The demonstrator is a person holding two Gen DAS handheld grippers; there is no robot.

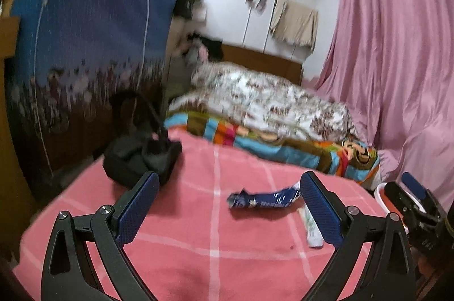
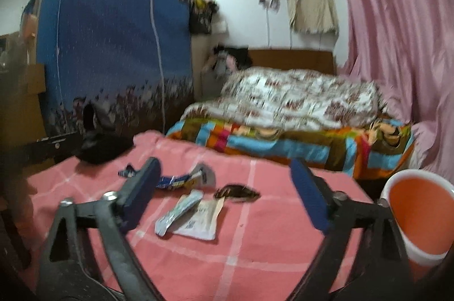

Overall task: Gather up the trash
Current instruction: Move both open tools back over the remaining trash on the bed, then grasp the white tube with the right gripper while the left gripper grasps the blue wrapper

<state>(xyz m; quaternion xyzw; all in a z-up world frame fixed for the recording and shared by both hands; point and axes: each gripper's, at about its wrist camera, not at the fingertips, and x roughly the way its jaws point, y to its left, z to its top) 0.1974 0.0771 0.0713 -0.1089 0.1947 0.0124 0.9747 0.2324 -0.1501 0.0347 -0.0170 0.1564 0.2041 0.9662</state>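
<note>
Both claws are spread wide with nothing between the pads: left gripper (image 1: 228,211) and right gripper (image 2: 224,196). The trash sits mid-frame on the pink bedsheet (image 2: 255,258): a blue wrapper (image 1: 262,200), a white sachet (image 2: 198,218), and a dark wrapper (image 2: 237,193). An orange bin (image 2: 420,216) sits at lower right.

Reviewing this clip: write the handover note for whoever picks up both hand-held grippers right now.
Left hand-held gripper: open, empty.
Right hand-held gripper: open, empty.
On the pink bedspread: blue wrapper, long pale sachet lying across a flat white packet, and a dark crumpled wrapper.
Orange bin stands at the right edge; what it holds is out of view.
Done: nothing picked up yet.
Left: all four pieces into the bin.
</note>
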